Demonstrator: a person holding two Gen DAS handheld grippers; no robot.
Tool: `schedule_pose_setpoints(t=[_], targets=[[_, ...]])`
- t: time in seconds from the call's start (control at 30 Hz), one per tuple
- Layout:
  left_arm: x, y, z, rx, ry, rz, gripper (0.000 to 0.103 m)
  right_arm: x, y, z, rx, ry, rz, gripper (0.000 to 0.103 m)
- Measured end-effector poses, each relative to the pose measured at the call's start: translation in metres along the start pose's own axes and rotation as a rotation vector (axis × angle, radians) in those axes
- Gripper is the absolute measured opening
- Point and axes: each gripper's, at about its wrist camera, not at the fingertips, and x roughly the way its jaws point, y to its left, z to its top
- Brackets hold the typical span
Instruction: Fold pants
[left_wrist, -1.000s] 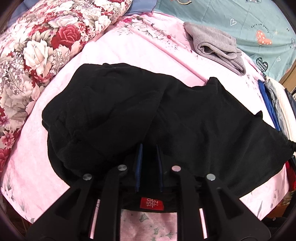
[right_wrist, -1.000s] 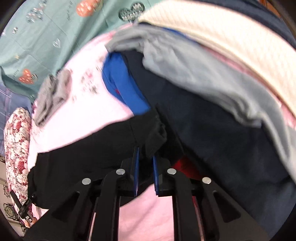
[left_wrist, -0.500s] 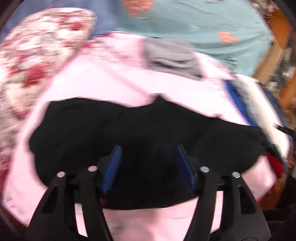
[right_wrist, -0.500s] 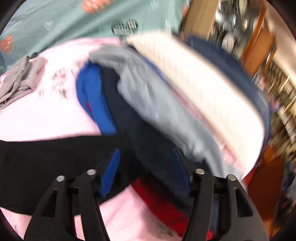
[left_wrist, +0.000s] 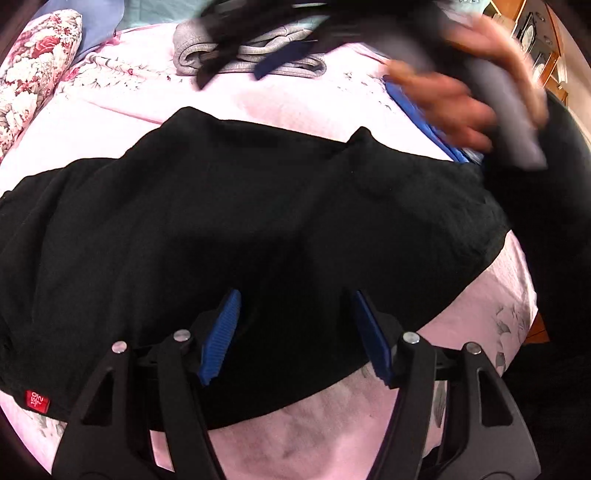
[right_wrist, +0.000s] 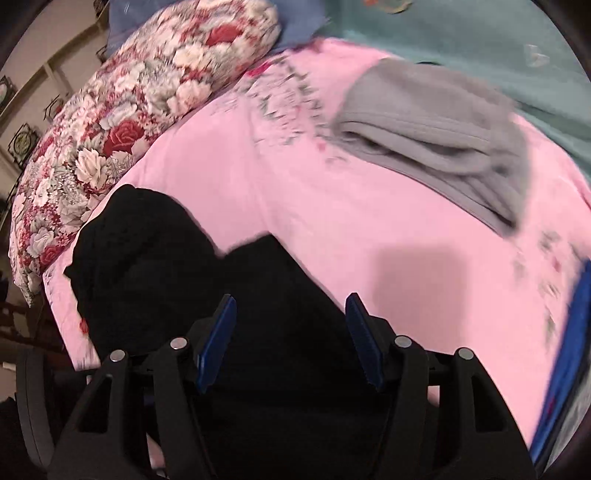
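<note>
The black pants (left_wrist: 240, 229) lie spread across the pink bed sheet (left_wrist: 303, 92), with a red size tag (left_wrist: 37, 400) at their near left edge. My left gripper (left_wrist: 295, 332) is open, its blue pads apart just above the pants' near edge. In the right wrist view the pants (right_wrist: 177, 273) lie at lower left, and my right gripper (right_wrist: 290, 339) is open above them. In the left wrist view the right gripper (left_wrist: 280, 55) appears blurred at the top, held by a hand (left_wrist: 461, 96).
A folded grey garment (right_wrist: 436, 133) lies at the back of the sheet. A floral quilt (right_wrist: 110, 122) lies along the left side. Blue clothes (right_wrist: 569, 362) sit at the right edge. A teal sheet (right_wrist: 461, 40) covers the far side.
Both grippers let go of the pants and opened wide. The right gripper swung from the clothes pile at the right to above the pants. The pants now lie flatter.
</note>
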Motion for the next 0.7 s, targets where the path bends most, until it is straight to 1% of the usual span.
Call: schedule_pose_setpoints(t=[0.07, 0.1, 0.17, 0.27, 0.37, 0.4, 0.43, 0.47, 0.53, 0.57, 0.63, 0.7], targets=[[-0.001, 0.002, 0.000, -0.002, -0.003, -0.014, 0.065, 0.021, 0.001, 0.022, 0.024, 0.022, 0.001, 0.062], [0.000, 0.003, 0.000, 0.000, -0.004, -0.022, 0.066, 0.030, -0.001, 0.029, 0.039, 0.039, 0.017, 0.061], [0.000, 0.002, 0.000, 0.008, -0.006, -0.030, 0.066, 0.042, -0.003, 0.040, 0.059, 0.080, 0.072, 0.057], [0.002, -0.002, 0.002, 0.024, -0.005, -0.026, 0.069, 0.053, 0.004, 0.042, 0.048, 0.123, 0.057, 0.054], [0.003, -0.006, 0.003, 0.039, -0.003, -0.013, 0.071, 0.060, 0.008, 0.039, 0.029, 0.146, 0.062, 0.051], [0.004, -0.007, 0.003, 0.041, -0.003, -0.010, 0.071, 0.061, 0.009, 0.037, 0.023, 0.147, 0.062, 0.048], [0.004, -0.007, 0.003, 0.039, -0.003, -0.009, 0.071, 0.061, 0.010, 0.037, 0.020, 0.148, 0.067, 0.041], [0.004, -0.007, 0.003, 0.037, -0.004, -0.010, 0.071, 0.062, 0.012, 0.036, 0.013, 0.150, 0.084, 0.028], [-0.001, -0.004, 0.001, 0.034, -0.004, -0.011, 0.071, 0.064, 0.014, 0.035, 0.007, 0.159, 0.107, 0.010], [-0.001, -0.004, 0.002, 0.035, -0.002, -0.010, 0.071, 0.063, 0.017, 0.033, -0.008, 0.158, 0.101, 0.004], [-0.002, -0.004, 0.003, 0.028, 0.006, -0.010, 0.071, 0.062, 0.019, 0.033, -0.015, 0.139, 0.094, 0.003], [-0.001, -0.003, 0.006, 0.015, 0.012, -0.017, 0.071, 0.053, 0.018, 0.041, 0.005, 0.087, 0.089, 0.002]])
